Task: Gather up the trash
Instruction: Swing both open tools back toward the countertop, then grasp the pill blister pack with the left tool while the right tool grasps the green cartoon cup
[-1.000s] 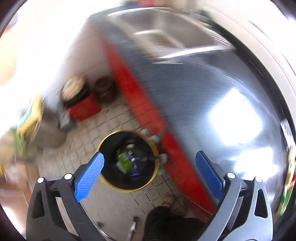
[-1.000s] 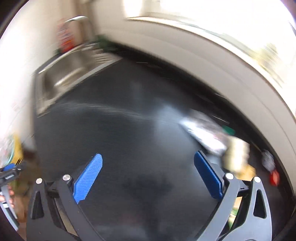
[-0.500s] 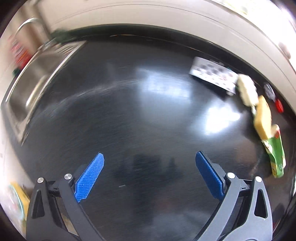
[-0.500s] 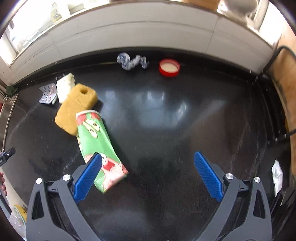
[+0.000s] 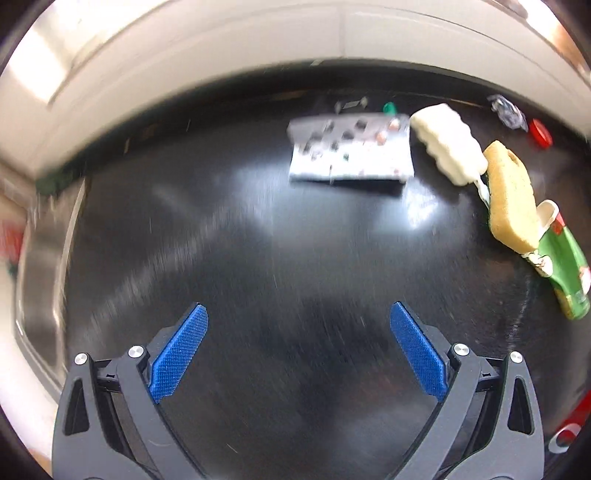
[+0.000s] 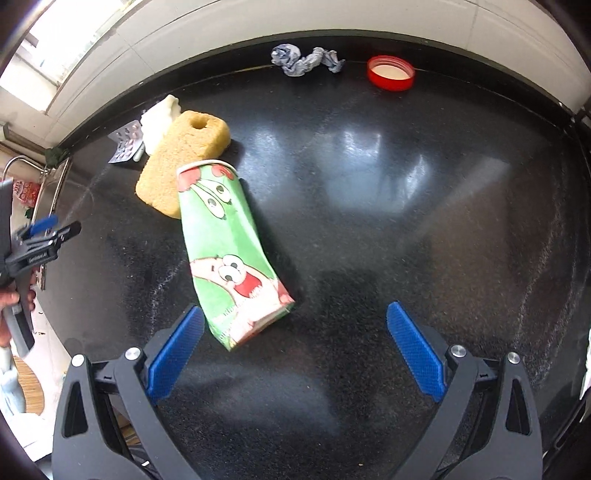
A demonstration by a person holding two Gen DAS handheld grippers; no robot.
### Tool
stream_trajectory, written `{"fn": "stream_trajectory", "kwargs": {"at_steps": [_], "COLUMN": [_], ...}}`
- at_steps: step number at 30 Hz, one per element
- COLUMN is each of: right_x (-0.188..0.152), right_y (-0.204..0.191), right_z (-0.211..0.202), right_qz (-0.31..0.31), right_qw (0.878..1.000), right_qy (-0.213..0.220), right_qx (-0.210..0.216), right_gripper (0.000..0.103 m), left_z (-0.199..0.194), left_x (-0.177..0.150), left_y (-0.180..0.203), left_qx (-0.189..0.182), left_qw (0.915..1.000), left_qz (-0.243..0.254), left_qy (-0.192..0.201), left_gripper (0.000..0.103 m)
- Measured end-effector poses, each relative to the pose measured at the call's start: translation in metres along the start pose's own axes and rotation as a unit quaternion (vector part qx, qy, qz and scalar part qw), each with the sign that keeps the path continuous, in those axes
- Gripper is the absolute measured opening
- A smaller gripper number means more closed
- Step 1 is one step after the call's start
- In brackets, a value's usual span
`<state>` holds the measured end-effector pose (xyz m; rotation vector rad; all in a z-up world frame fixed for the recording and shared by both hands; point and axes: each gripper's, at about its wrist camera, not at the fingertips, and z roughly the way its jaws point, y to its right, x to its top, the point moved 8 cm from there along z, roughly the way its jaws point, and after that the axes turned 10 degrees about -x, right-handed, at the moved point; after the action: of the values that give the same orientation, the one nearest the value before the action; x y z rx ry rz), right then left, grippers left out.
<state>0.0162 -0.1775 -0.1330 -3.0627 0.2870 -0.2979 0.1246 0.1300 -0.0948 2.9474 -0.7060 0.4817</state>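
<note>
A flattened green paper cup [image 6: 229,251] with cartoon faces lies on the black counter [image 6: 406,184], its base just ahead of my open right gripper [image 6: 295,328], near the left finger. Its rim rests against a tan sponge [image 6: 181,158]. Behind the sponge sit a white foam piece [image 6: 157,118] and a blister pack [image 6: 125,142]. My left gripper [image 5: 297,332] is open and empty over bare counter, the blister pack [image 5: 351,151] well ahead, and the foam piece [image 5: 447,144], sponge [image 5: 511,195] and cup [image 5: 565,266] to its right.
A crumpled grey wrapper [image 6: 306,61] and a red lid [image 6: 391,72] lie by the white back wall [image 6: 258,26]. A steel sink [image 5: 40,280] lies left of the counter. A hand holds the left gripper [image 6: 37,243] at the right view's left edge.
Both grippers swung from the floor bin and sink side onto the counter. The right gripper came closer to the green cup; the left one closed in on the blister pack.
</note>
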Motion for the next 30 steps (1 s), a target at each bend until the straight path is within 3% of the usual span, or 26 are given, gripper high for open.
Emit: {"fn": "stream_trajectory", "kwargs": {"at_steps": [3,6,12,20,23,27,30], "right_x": [0.007,0.010,0.017,0.042,0.052,0.063,0.068], "right_y": [-0.010,-0.016,-0.023,-0.045,-0.053,-0.065,-0.070], "right_z": [0.013,0.026,0.030,0.030,0.033,0.038,0.045], "right_qz": [-0.012,-0.014,-0.022,-0.057,-0.077,-0.120,-0.151], "right_qw": [1.000,0.999,0.999,0.998,0.997,0.993,0.988], "right_qy": [-0.014,-0.026,-0.019,-0.007,-0.007,0.003,0.007], "right_qx": [0.005,0.020,0.019,0.023,0.013,0.017,0.021], "right_gripper": [0.096,0.096,0.096,0.096,0.096,0.096,0.096], "left_z": [0.008,0.015,0.033,0.066,0.078,0.089,0.092], "left_x": [0.030,0.058,0.113,0.143,0.140,0.129,0.121], "left_y": [-0.007,-0.019,-0.030,0.001,0.006,0.011,0.016], "left_qx": [-0.002,0.020,0.031,-0.027,-0.053,-0.090,-0.126], "left_qw": [0.9991,0.9971,0.9897,0.9608,0.9564,0.9486,0.9525], "left_qz": [0.043,0.071,0.135,0.264,0.268,0.273,0.220], "left_qy": [-0.008,-0.016,-0.035,-0.078,-0.103,-0.132,-0.170], "left_gripper": [0.096,0.096,0.096,0.096,0.095,0.082,0.076]}}
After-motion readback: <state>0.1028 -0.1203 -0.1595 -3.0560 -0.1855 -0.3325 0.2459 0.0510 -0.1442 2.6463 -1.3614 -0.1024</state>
